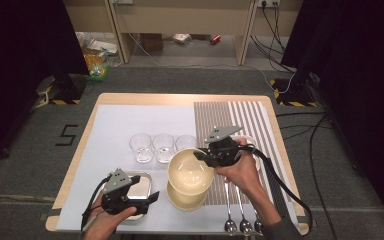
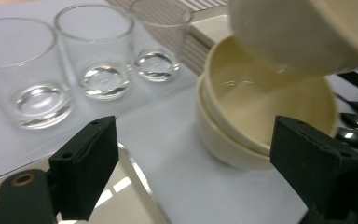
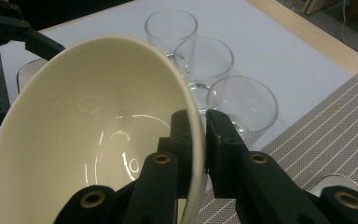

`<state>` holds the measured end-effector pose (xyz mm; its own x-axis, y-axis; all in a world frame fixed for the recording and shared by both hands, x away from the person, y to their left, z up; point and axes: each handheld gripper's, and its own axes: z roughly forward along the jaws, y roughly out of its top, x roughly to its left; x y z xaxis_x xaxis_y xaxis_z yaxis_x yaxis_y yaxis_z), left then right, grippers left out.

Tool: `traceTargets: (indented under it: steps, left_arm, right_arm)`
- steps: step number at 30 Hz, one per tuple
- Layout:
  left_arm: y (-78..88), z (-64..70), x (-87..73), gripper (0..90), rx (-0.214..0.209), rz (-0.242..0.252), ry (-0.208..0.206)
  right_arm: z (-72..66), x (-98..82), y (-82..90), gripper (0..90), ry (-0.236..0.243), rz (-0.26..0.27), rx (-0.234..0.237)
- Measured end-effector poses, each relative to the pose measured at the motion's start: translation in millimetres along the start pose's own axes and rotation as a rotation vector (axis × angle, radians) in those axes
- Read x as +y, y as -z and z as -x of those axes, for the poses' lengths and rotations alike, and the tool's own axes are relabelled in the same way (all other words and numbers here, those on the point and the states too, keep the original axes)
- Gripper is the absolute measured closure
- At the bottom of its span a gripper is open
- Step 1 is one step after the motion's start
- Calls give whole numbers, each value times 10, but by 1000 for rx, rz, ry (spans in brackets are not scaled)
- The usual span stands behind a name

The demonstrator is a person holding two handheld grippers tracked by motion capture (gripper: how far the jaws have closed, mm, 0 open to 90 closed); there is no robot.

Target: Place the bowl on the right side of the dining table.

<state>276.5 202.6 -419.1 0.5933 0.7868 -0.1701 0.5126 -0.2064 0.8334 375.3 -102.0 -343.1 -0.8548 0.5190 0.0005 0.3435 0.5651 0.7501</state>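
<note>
The right claw [image 3: 204, 135] is clamped on the rim of a cream bowl [image 1: 190, 171] — one black jaw inside the wall, the other outside, pinching the thin glazed edge. The bowl is smooth and glossy, deep and round, and it hangs tilted above a stack of matching bowls [image 1: 185, 199] near the front of the table [image 1: 180, 98], its mouth turned toward the person's left. The right hand [image 1: 240, 167] grips the claw from behind, forearm coming in from the lower right and a black cable trailing off it. The left claw [image 1: 152, 197] sits low at the front left, its jaws standing wide apart with nothing between them; it hovers over a shiny square metal tray [image 1: 141, 181] with rounded corners, pointing toward the bowls. Three clear, straight-sided glasses [image 1: 163, 147] stand in a row behind the bowls on a pale smooth mat [image 1: 125, 125]. To the right lies a mat of fine brown-and-white stripes [image 1: 230, 115], and three polished metal spoons [image 1: 242, 225] lie side by side at its near edge.
</note>
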Motion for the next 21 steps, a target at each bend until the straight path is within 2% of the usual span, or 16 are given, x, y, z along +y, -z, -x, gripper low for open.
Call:
traceTargets:
  steps: [1,2,3,5,6,8,12,13,14,15,17,18,19,20,21]
  left_arm:
    - [0,0,0,152,0,0,0]
    - [-2,-74,-15,152,26,2,11]
    - [-2,-74,-15,152,26,2,11]
    - [16,-211,-47,153,68,4,27]
    - [16,-211,-47,153,68,4,27]
    - [62,-363,-72,153,114,8,58]
    - [151,-578,-129,153,176,8,96]
    - [151,-578,-129,153,176,8,96]
    - [172,-633,-145,154,192,11,107]
    - [213,-743,-188,154,219,7,124]
    - [242,-853,-236,154,251,5,145]
    - [242,-853,-236,155,251,5,145]
    - [260,-979,-293,156,297,-3,158]
    - [261,-1046,-332,157,315,-2,171]
    - [261,-1046,-332,157,315,-2,171]
  right_arm:
    - [17,0,17,818,-3,3,-6]
    - [37,-2,31,817,-9,7,-8]
    - [37,-2,31,817,-9,7,-8]
    - [93,-15,71,818,-22,18,-18]
    - [93,-15,71,818,-22,18,-18]
    - [160,-30,116,817,-43,27,-33]
    - [255,-59,171,818,-69,41,-42]
    - [282,-68,187,817,-75,43,-47]
    - [310,-80,205,817,-84,49,-52]
    - [339,-95,222,818,-93,54,-56]
    - [399,-122,261,817,-114,57,-61]
    - [399,-122,261,817,-114,57,-61]
    - [475,-157,302,817,-130,65,-75]
    - [498,-171,316,816,-139,66,-78]
    - [532,-191,332,817,-148,69,-82]
